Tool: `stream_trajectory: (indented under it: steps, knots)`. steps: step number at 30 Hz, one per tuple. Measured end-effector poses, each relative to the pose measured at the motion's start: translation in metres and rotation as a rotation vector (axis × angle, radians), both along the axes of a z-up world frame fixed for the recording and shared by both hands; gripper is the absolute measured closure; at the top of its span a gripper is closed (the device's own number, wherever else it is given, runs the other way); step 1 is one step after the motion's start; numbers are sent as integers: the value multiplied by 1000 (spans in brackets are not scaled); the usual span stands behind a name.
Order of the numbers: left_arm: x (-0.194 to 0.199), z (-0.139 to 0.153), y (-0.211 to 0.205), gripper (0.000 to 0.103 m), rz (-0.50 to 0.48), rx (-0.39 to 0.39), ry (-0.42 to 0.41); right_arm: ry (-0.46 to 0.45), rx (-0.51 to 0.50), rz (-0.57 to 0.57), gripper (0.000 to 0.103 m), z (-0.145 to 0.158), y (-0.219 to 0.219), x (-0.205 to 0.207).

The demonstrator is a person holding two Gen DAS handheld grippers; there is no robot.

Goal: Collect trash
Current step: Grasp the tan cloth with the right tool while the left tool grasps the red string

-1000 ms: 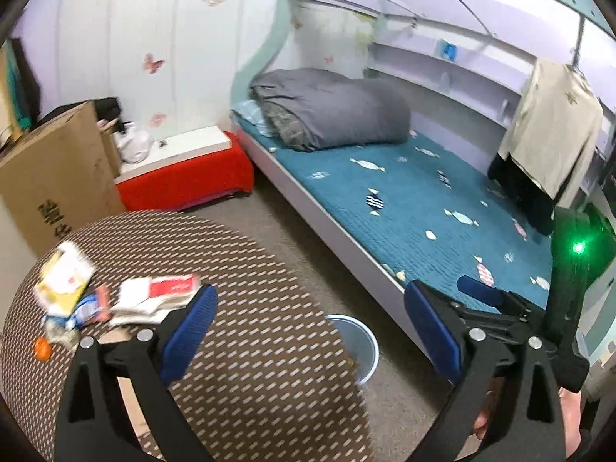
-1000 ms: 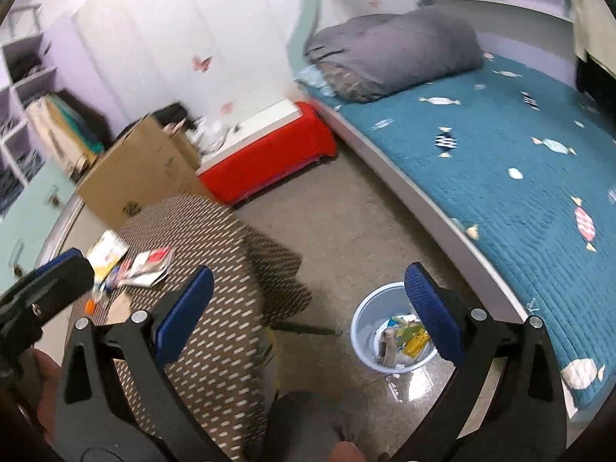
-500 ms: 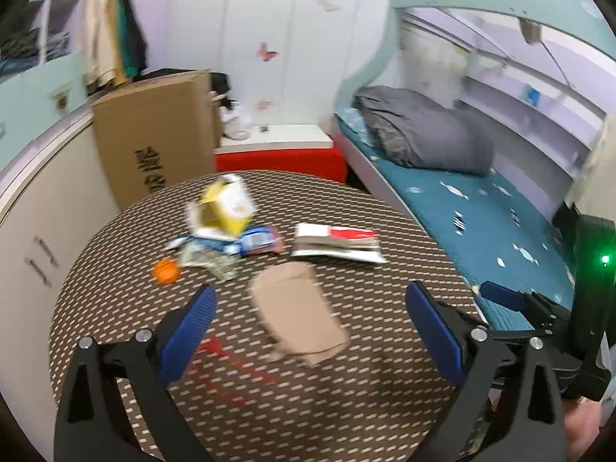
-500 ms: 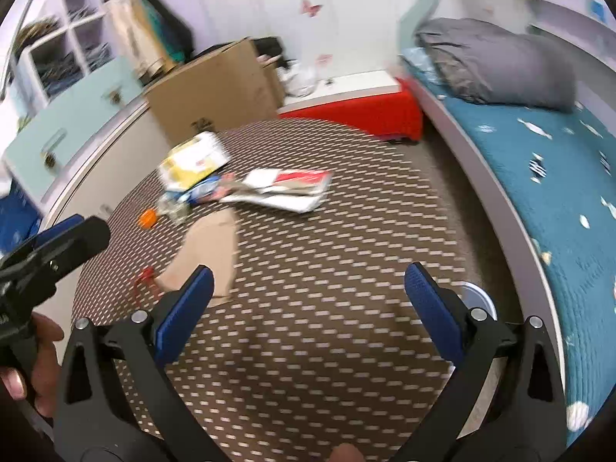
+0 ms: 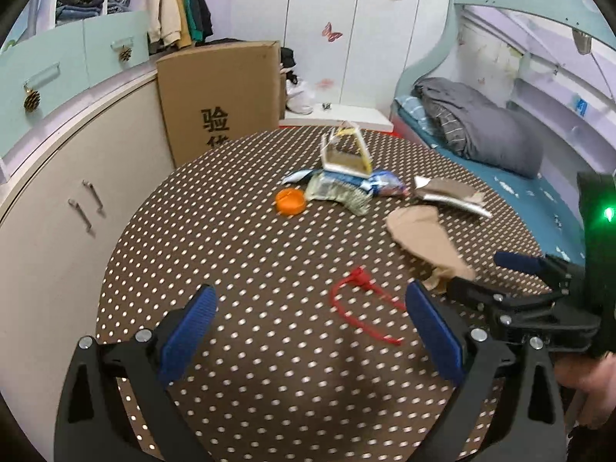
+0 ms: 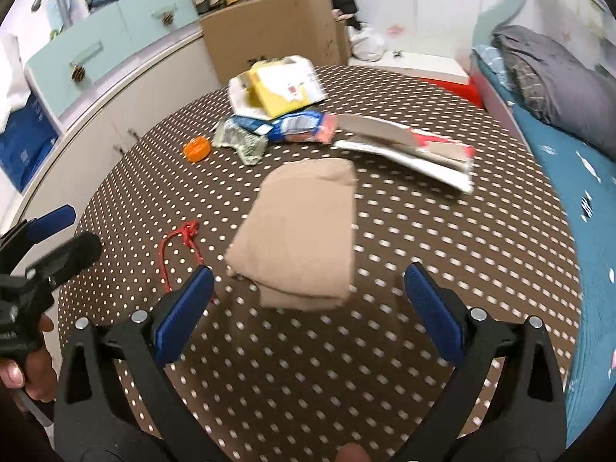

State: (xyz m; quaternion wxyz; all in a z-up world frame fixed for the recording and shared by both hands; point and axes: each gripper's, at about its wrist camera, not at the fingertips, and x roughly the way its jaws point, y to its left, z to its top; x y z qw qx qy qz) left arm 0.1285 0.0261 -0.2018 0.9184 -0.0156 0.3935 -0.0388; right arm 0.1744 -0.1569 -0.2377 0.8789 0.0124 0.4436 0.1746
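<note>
While both grippers hover spread wide and empty over the table [image 5: 231, 238], the red string [image 5: 360, 300] lies just ahead of the left gripper [image 5: 312, 323], and the tan paper bag [image 6: 300, 231] just ahead of the right gripper [image 6: 310, 300].

The left gripper [image 5: 310, 323] is held with its jaws spread wide, and nothing is gripped between the blue pads [image 5: 188, 333]. It is poised above the near edge of the bench, angled toward the far edge. The right gripper [image 6: 308, 310] is likewise held with jaws wide apart and empty, above the near edge of the bench and to the right of the left one. In the left wrist view, the right gripper's black body is seen at the right edge, with a hand [image 5: 589, 389] wrapped beneath it. In the right wrist view, the left gripper is seen at the left edge, held by a hand [image 6: 29, 377] from below.
</note>
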Motion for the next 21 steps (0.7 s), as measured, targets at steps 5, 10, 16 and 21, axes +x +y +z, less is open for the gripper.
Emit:
stream_trajectory:
  steps: [5,10,16,21]
  knots:
    - [9,-13,-6,7,-30,36,18,-20,-68,-9,44,-7,10,7]
    - [26,-26,-23,7,-83,84,33,-13,-28,-39,86,-5,-7,7]
    - [45,-46,-40,36,-157,124,92,-21,14,-39,86,-2,-24,-3]
    - [45,-43,-42,93,-205,56,102,-30,42,-41,86,3,-32,-9]
